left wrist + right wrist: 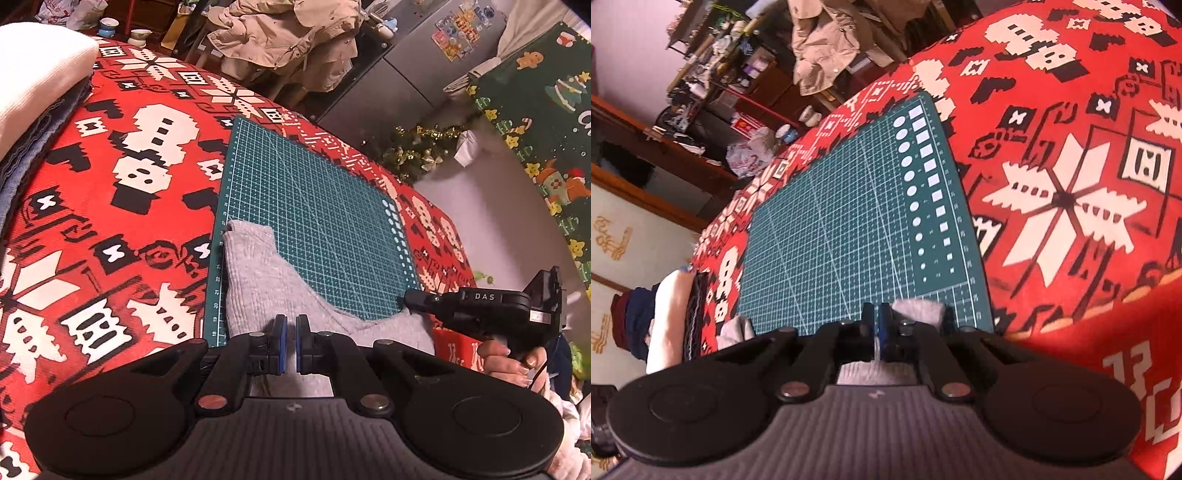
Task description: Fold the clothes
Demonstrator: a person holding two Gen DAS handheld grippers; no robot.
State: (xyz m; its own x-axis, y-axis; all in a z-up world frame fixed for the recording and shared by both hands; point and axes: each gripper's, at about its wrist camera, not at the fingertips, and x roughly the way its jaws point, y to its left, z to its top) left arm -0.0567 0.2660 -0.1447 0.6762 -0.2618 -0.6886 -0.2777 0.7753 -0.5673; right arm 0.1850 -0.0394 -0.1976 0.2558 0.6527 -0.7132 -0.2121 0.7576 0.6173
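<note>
Grey garment [266, 280] on near edge of green cutting mat [317, 206], atop red patterned tablecloth [110, 221]. Left gripper [291, 345] nearly closed over garment, grip unclear. Right gripper [877, 325] clamped on garment. Folded pile [33, 81] left of mat; beige coat [280, 33], fridge [424, 62] beyond mat.

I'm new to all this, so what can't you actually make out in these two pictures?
- Grey garment: its near part is hidden under the gripper bodies in both views, so its type is unclear.
- Left gripper: whether it pinches cloth.
- Folded stack: cut by the left wrist view's edge.
- Fridge magnets: too small to read.
</note>
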